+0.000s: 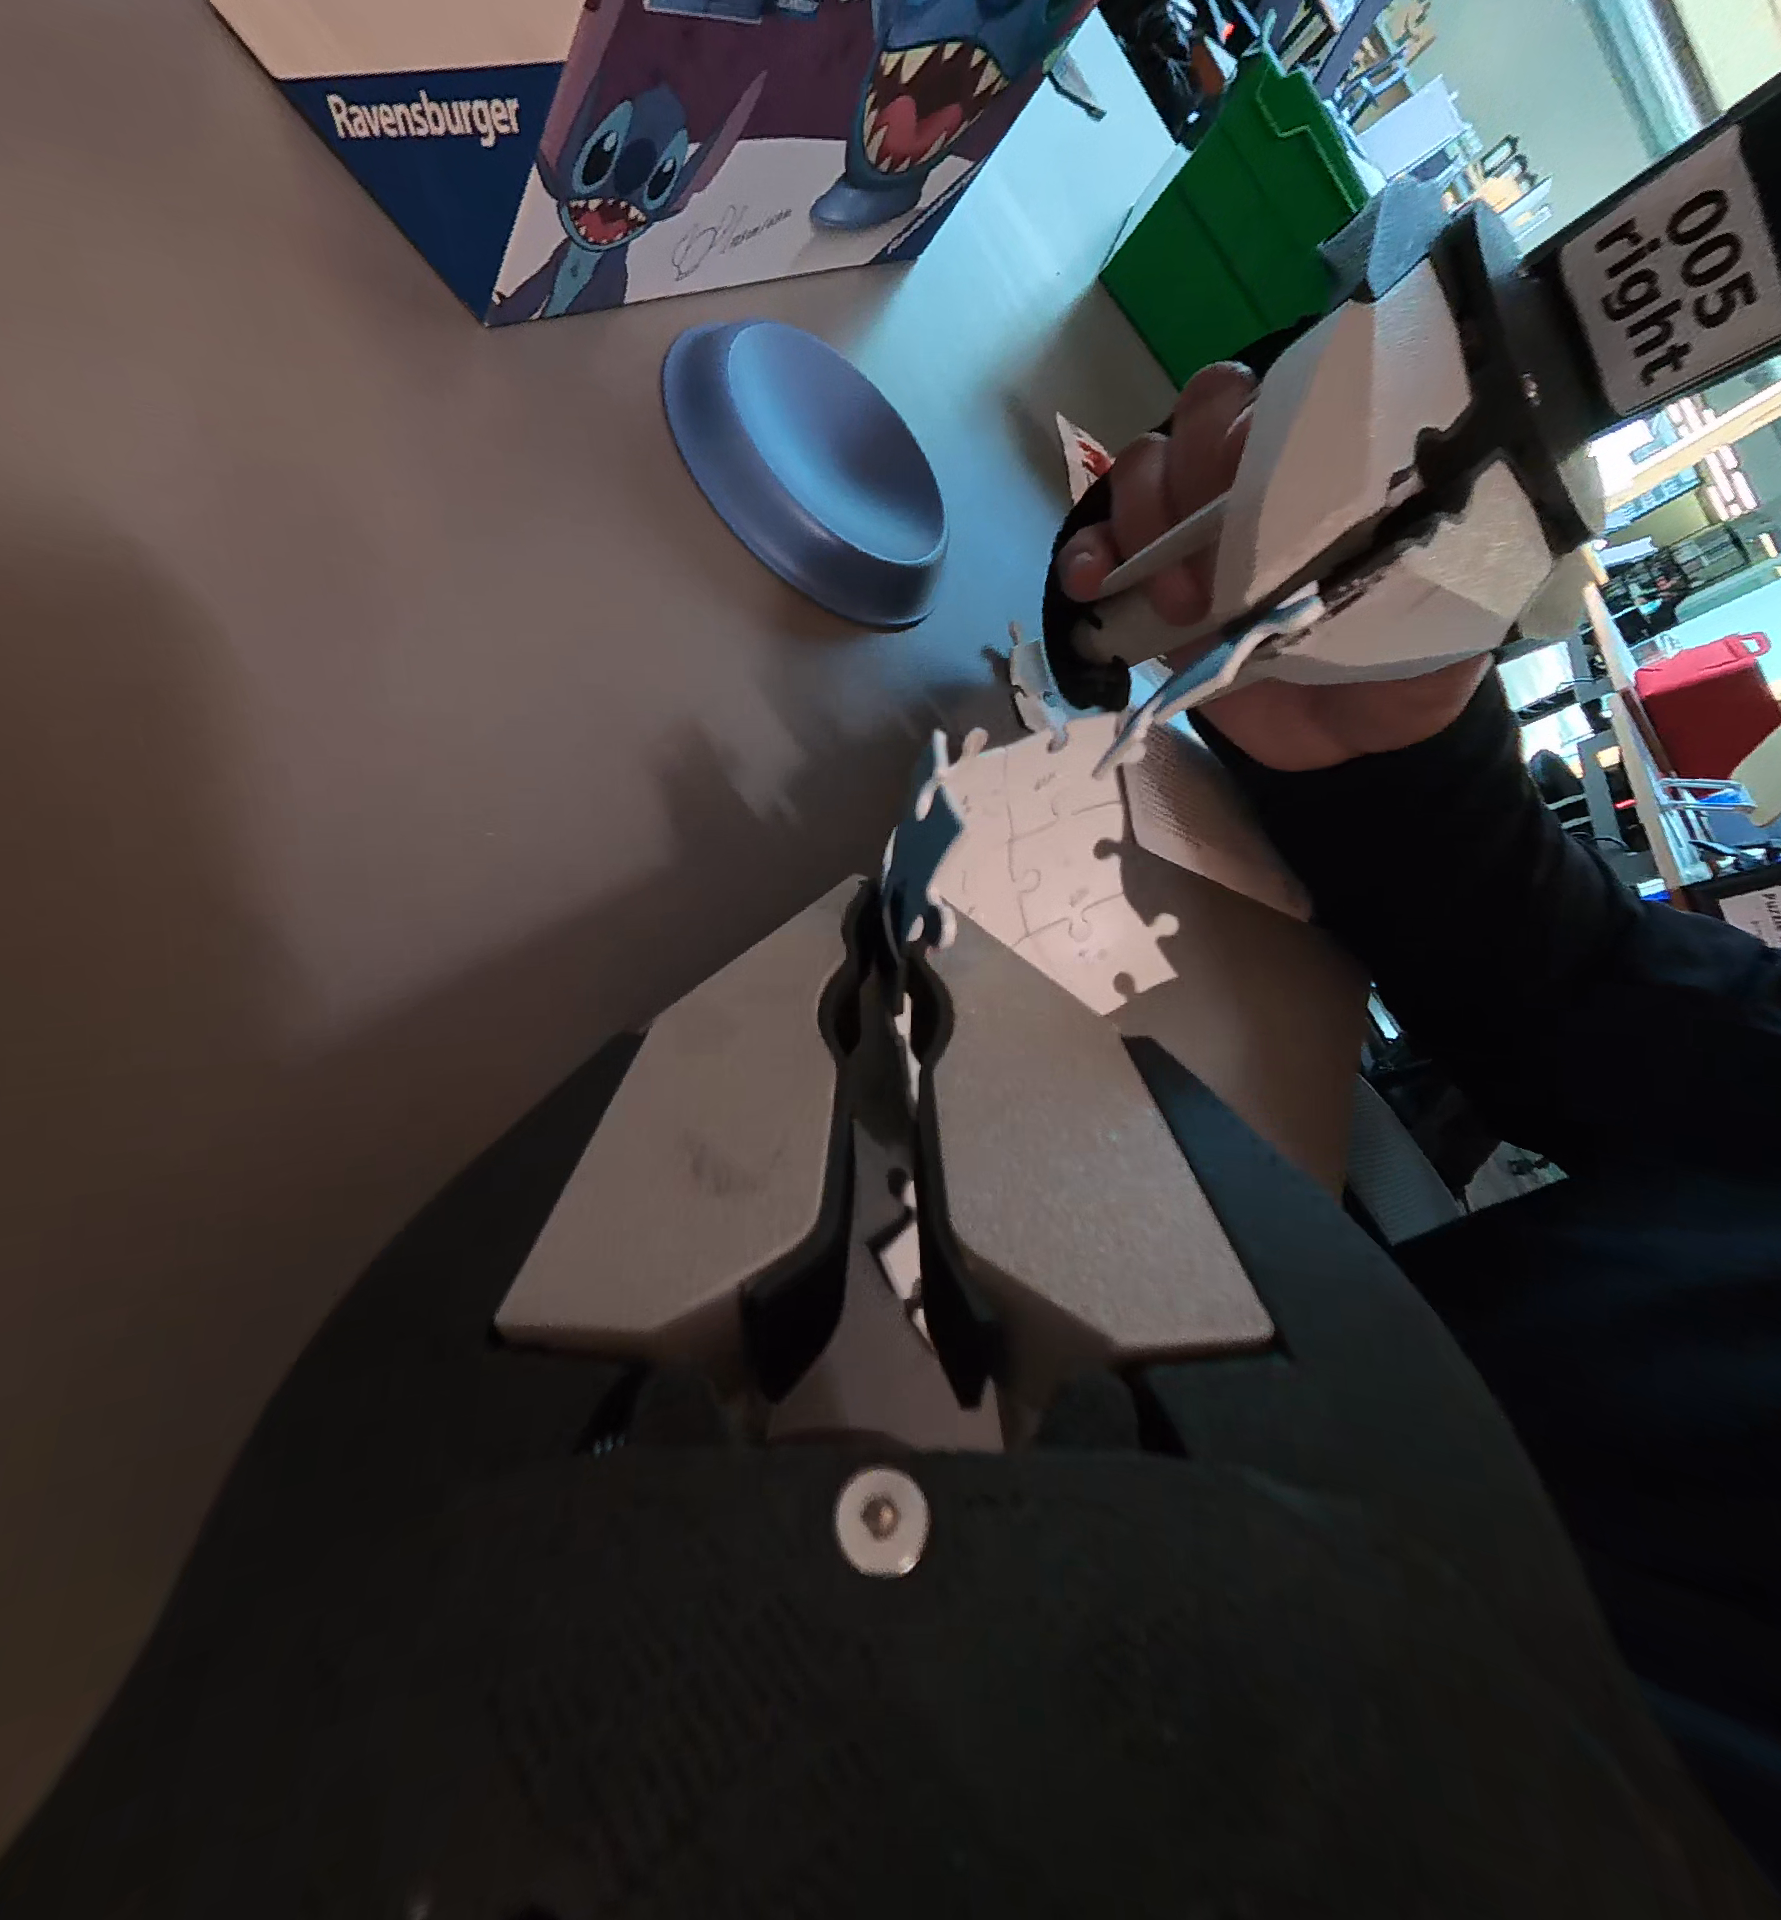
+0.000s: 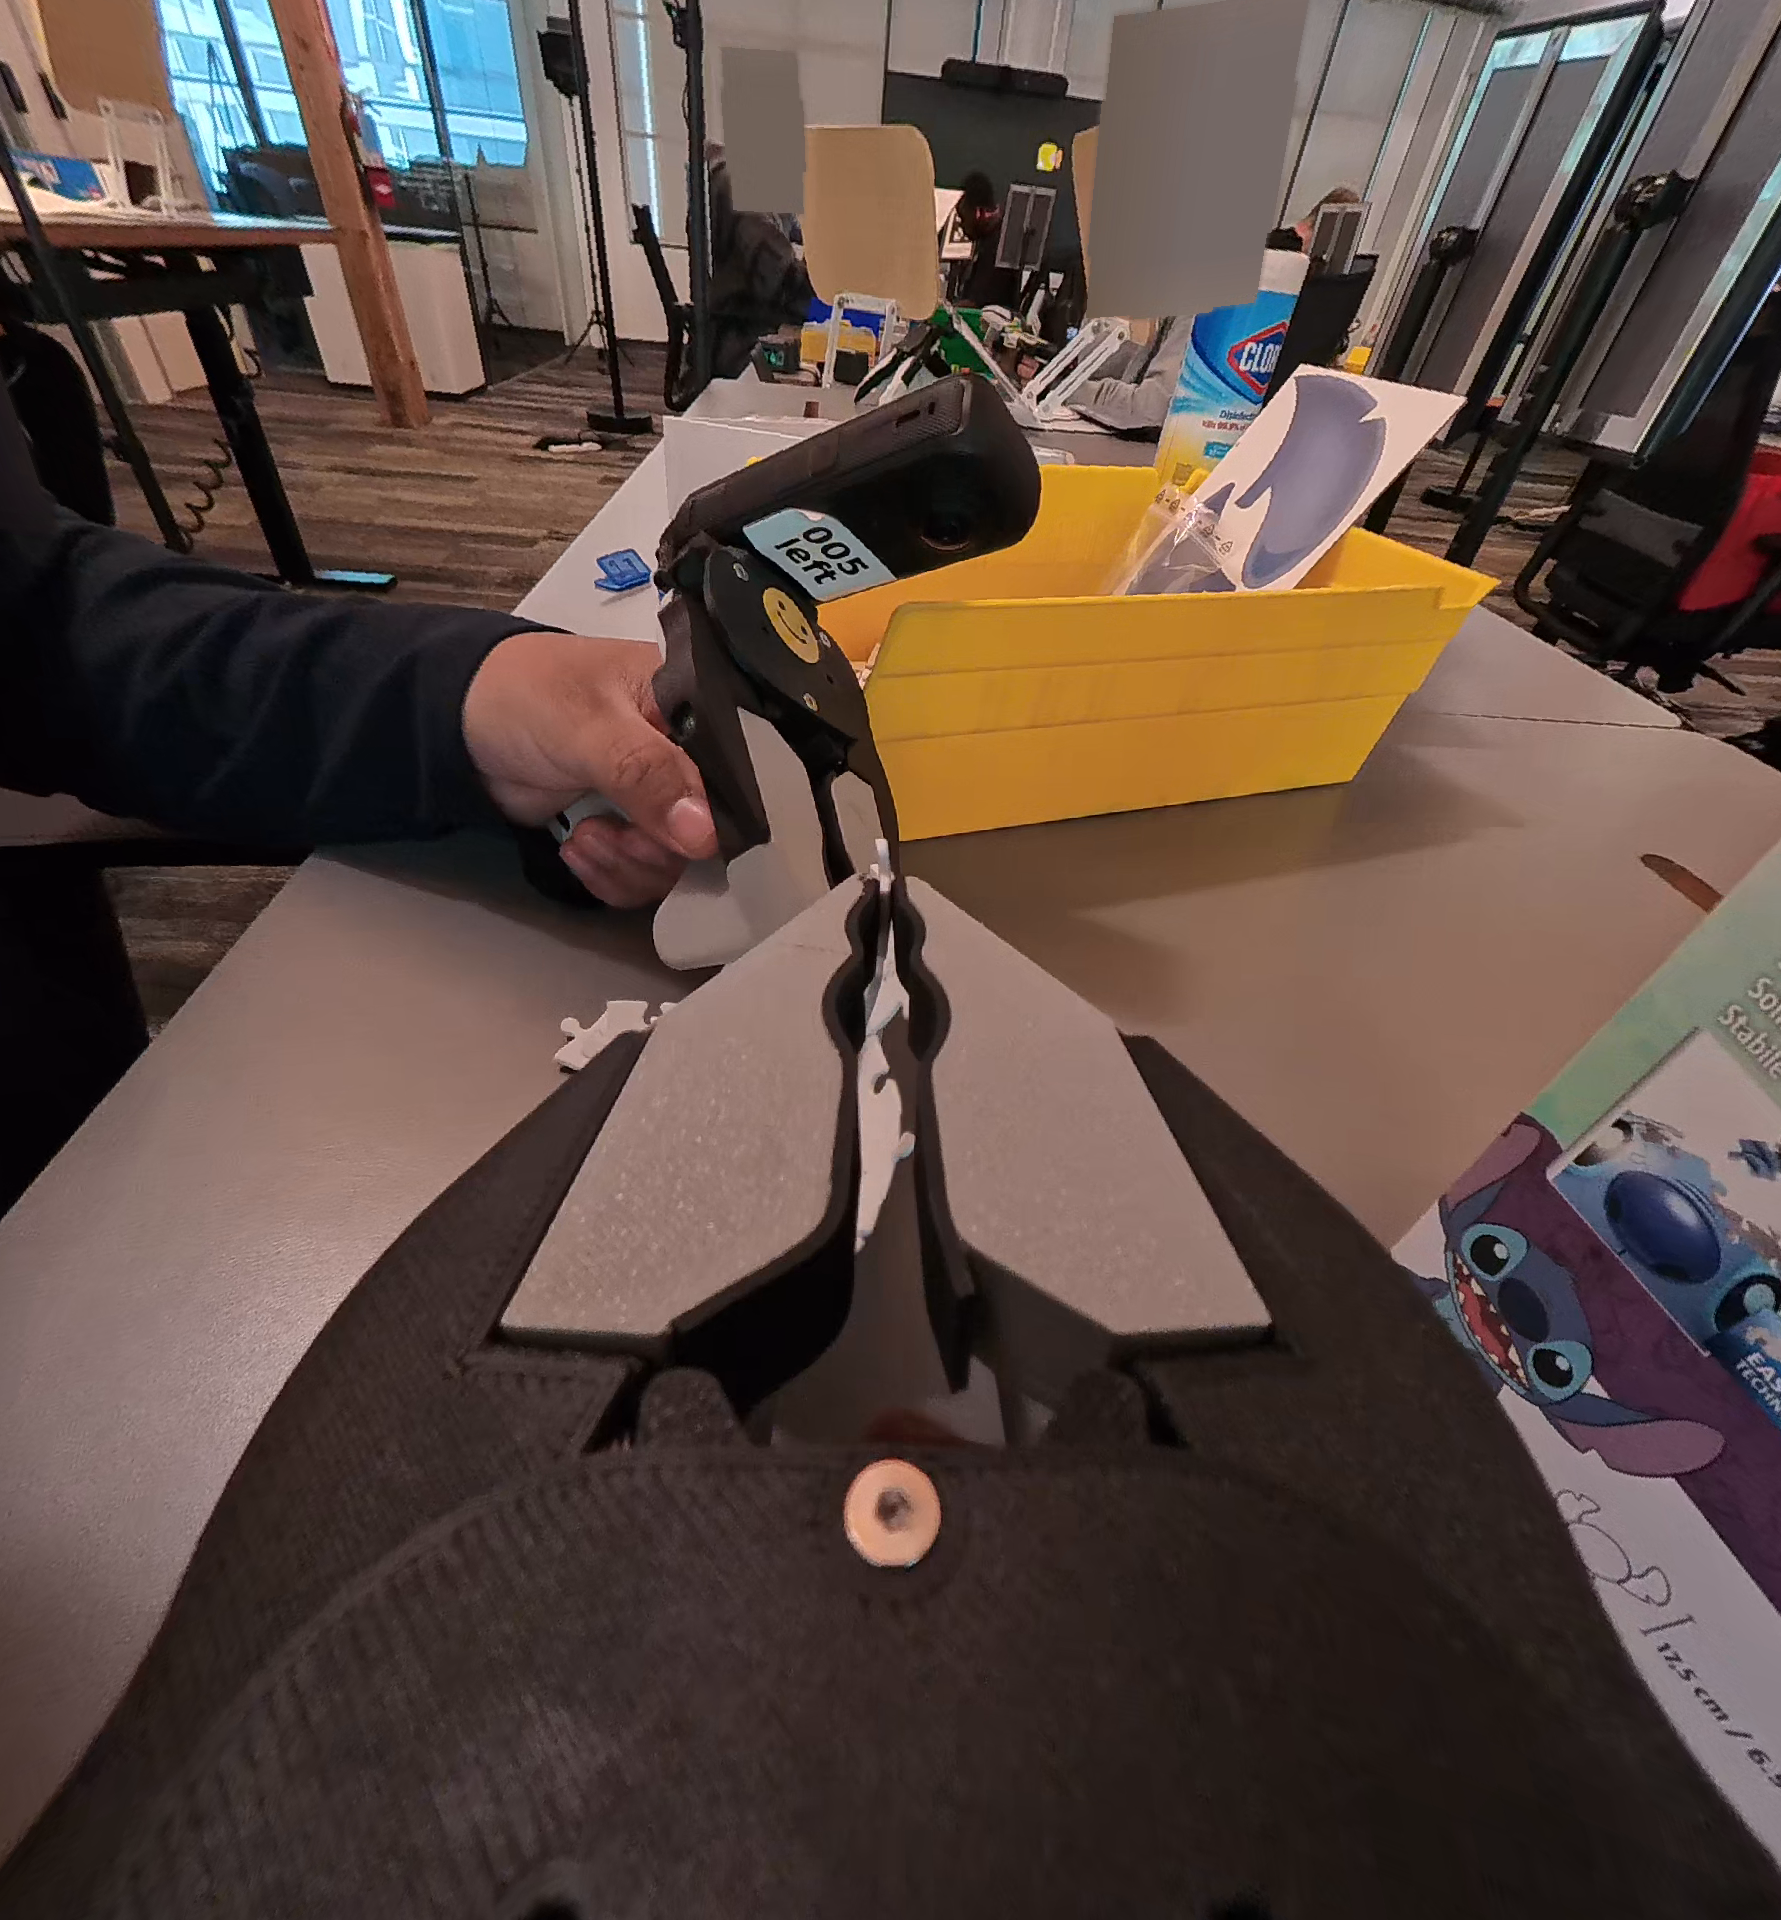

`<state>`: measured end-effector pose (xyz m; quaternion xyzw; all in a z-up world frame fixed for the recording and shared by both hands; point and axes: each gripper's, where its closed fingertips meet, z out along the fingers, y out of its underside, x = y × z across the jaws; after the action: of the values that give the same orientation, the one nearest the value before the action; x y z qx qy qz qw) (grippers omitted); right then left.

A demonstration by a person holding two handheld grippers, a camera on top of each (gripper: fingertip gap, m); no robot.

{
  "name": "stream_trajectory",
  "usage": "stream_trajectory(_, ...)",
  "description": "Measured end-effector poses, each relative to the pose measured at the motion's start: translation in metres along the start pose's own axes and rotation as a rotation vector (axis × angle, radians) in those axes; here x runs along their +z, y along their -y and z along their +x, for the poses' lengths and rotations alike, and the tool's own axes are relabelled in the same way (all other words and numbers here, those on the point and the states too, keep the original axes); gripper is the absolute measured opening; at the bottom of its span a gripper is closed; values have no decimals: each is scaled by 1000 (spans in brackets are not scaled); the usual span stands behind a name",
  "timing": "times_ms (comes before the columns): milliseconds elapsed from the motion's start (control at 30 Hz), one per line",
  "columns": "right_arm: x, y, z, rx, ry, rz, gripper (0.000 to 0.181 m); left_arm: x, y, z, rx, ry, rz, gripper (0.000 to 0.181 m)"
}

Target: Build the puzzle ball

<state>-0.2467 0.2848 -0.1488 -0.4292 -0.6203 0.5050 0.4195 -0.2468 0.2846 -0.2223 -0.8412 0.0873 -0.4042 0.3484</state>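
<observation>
- The left gripper [image 1: 891, 940] has its jaws pinching the edge of a curved patch of joined puzzle pieces [image 1: 1047, 852].
- This patch is held up above the grey bench [image 1: 242, 623]. It shows its white back side, with one dark piece at the edge by the jaws.
- The right gripper [image 2: 881, 914] has its jaws pressed onto a thin white and light blue puzzle piece [image 2: 881, 1101], seen edge-on between them.
- In the left wrist view the right gripper comes in from the upper right, and its piece sticks out like a thin sliver that meets the top edge of the patch.
- In the right wrist view the tips of both grippers are right next to each other, with a bit of white piece between them.
- A hand [image 2: 585, 748] in a dark sleeve grips the handle of the left gripper.
- A round blue stand [image 1: 803, 488] sits on the bench, past the patch.
- The puzzle box [image 1: 595, 156] with a blue cartoon creature stands behind the stand.
- A loose white puzzle piece [image 2: 605, 1029] lies flat on the bench near the hand.
- A yellow bin [image 2: 1125, 675] sits further back on the bench, with a card showing blue shapes [image 2: 1312, 468] leaning inside it.
</observation>
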Motion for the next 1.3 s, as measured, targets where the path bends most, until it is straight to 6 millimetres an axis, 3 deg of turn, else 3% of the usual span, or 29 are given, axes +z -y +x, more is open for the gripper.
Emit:
stream_trajectory(267,-6,-9,8,70,-25,-54,0,1,-3,-4,-3,28,-22,3)
stream_trajectory(467,-4,-14,6,110,-12,-84,0,-2,-3,-4,12,63,1,18)
stream_trajectory(567,-5,-13,6,129,-5,-69,0,-8,-1,-8,22,107,38,28)
stream_trajectory(833,-7,-7,4,159,13,-31,0,-35,2,-11,52,182,146,30)
stream_trajectory(967,-7,1,1,194,39,20,0,-47,12,13,132,161,216,28)
stream_trajectory(1133,-1,6,-5,212,74,58,0,-32,28,44,208,58,176,28)
stream_trajectory(1300,2,2,-6,194,68,43,0,-18,30,44,235,66,119,28)
